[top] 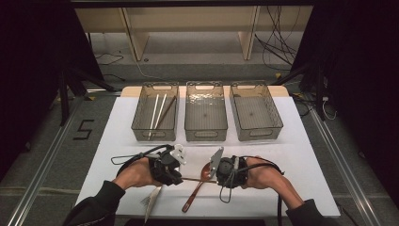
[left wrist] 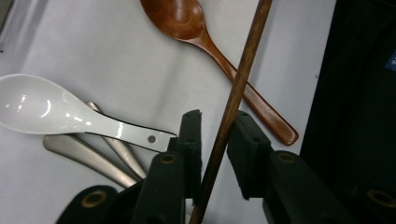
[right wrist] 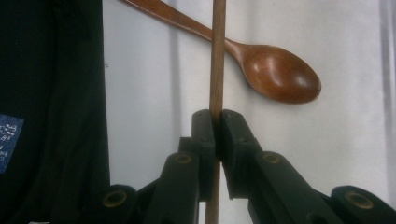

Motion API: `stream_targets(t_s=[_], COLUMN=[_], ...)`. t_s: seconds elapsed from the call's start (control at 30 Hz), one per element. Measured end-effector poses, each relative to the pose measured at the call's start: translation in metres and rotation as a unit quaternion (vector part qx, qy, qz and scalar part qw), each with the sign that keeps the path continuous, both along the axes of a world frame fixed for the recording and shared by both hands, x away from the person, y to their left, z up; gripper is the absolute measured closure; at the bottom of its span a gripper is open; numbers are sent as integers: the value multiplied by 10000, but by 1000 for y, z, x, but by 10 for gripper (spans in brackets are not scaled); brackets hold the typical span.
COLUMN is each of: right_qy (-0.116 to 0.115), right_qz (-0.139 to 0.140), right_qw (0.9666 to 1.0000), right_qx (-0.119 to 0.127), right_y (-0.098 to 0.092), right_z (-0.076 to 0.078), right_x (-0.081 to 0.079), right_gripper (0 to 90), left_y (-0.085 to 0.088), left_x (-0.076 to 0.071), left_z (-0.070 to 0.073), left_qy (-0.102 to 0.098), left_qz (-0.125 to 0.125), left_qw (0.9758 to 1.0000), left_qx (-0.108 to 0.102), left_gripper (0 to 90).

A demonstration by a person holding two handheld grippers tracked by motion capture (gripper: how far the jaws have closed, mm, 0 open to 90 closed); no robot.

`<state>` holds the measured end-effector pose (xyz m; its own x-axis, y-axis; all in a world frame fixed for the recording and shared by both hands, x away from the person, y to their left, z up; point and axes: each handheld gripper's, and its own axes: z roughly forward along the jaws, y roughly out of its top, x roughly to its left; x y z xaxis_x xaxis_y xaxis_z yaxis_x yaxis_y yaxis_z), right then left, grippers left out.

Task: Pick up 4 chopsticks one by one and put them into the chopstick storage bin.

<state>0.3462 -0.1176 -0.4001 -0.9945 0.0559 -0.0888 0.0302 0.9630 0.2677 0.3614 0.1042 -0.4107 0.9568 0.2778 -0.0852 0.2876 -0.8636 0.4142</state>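
Both grippers' jaws hold one wooden chopstick (right wrist: 217, 51); left looser.

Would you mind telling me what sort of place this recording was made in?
Probably a lab recording bench, not a kitchen: a white table in a dark frame, loose cables on the floor behind, and three bins lined up for sorting cutlery.

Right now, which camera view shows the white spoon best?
The left gripper view: the white spoon lies whole and sharp on the table, resting over grey metal handles. In the high view just a pale tip beside the left gripper may be it; I cannot tell.
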Motion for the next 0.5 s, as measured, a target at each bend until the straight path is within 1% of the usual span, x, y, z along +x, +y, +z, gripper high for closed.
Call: stream_targets(t_s=[0.07,0.17,0.23,0.3,0.33,0.37,0.4,0.43,0.5], right_qy=[2,-2,-11,-98,-127,-200,-241,-238,-353], right_qz=[35,61,75,-10,-58,-105,-147,-216,-360], right_qw=[10000,10000,10000,10000,9999,9997,9996,9994,9985], right_qx=[7,2,9,-2,25,44,75,93,220], right_y=[0,0,0,-2,-3,-4,-6,-8,-12], right_z=[0,-1,-2,-1,0,1,3,4,7], right_x=[0,0,0,1,2,3,5,7,9], right_gripper=[847,845,838,821,811,799,773,741,682], left_y=[0,0,0,0,0,-1,-2,-3,0], left_x=[-1,-1,-2,-3,-4,-5,-6,-7,-5], left_z=[-1,-1,-1,-1,0,0,1,2,5], left_qy=[38,40,89,129,128,142,120,-14,-30], left_qz=[-68,-152,-216,-306,-391,-426,-419,-390,-354], left_qw=[10000,9999,9997,9994,9991,9988,9988,9991,9992], left_qx=[14,31,-26,-88,-121,-204,-202,-135,-191], left_gripper=[762,777,791,812,823,837,845,848,849])
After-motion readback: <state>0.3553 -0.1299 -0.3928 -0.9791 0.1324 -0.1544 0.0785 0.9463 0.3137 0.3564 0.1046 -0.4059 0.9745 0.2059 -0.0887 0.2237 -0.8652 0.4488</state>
